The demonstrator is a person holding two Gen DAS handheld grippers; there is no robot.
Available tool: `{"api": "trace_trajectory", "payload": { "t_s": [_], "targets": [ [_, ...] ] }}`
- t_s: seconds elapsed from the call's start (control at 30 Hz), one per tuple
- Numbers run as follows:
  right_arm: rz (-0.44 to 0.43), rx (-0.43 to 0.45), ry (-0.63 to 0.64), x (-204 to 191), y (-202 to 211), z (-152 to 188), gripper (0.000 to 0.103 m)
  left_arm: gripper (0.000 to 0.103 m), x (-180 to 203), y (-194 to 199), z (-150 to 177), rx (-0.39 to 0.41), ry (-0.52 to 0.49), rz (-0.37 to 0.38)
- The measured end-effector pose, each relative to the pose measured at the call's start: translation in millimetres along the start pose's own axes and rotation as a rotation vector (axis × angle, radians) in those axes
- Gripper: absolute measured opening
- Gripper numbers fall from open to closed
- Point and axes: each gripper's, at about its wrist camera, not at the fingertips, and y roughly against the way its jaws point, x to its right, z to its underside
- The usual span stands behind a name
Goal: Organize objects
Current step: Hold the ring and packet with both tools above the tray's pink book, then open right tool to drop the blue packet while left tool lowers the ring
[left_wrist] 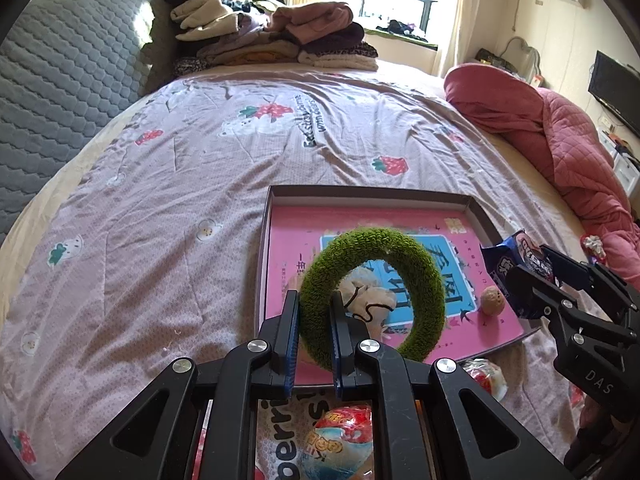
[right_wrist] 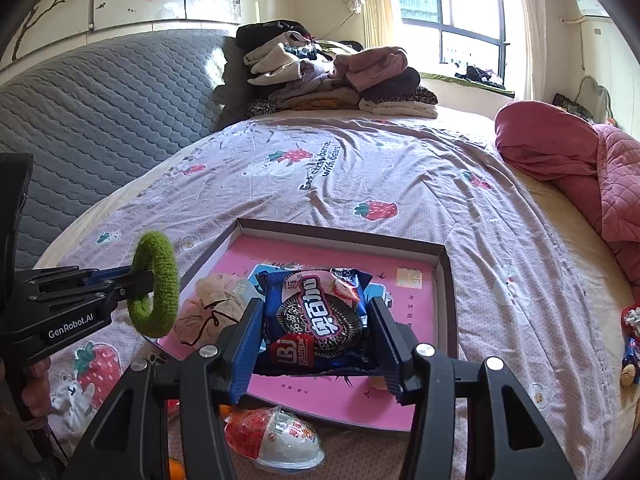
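Observation:
My left gripper (left_wrist: 315, 308) is shut on a green fuzzy ring (left_wrist: 372, 292) and holds it above the near left part of a shallow box with a pink bottom (left_wrist: 296, 232). It also shows in the right wrist view (right_wrist: 154, 284). My right gripper (right_wrist: 316, 320) is shut on a blue cookie packet (right_wrist: 316, 316) and holds it over the box (right_wrist: 450, 300). In the left wrist view the packet (left_wrist: 516, 260) hangs at the box's right edge. A beige cloth pouch (left_wrist: 370, 300) and a small brown nut-like thing (left_wrist: 493, 300) lie in the box.
The box lies on a strawberry-print bedspread (left_wrist: 180, 200). A red-and-white egg-shaped snack (right_wrist: 276, 436) lies in front of the box. Folded clothes (left_wrist: 272, 36) are stacked at the far end, and a pink quilt (left_wrist: 560, 140) is bunched at the right. Small wrapped items (right_wrist: 630, 344) lie at the far right.

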Motion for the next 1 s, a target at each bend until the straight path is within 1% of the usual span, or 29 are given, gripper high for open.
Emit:
{"api": "trace_trajectory", "payload": {
  "t_s": [0.13,0.43,1.0],
  "targets": [
    [-0.003,-0.016,0.003,0,-9,3,0.052,0.013,-1,-11,4,-0.023,0.003,-0.002],
    [-0.005,-0.048,0.006,-3,-28,8,0.052,0.013,-1,-30,7,-0.046,-0.014,-0.019],
    [0.002,-0.119,0.031,-5,-63,19,0.052,0.013,6,-66,10,-0.107,-0.041,-0.016]
  ]
}}
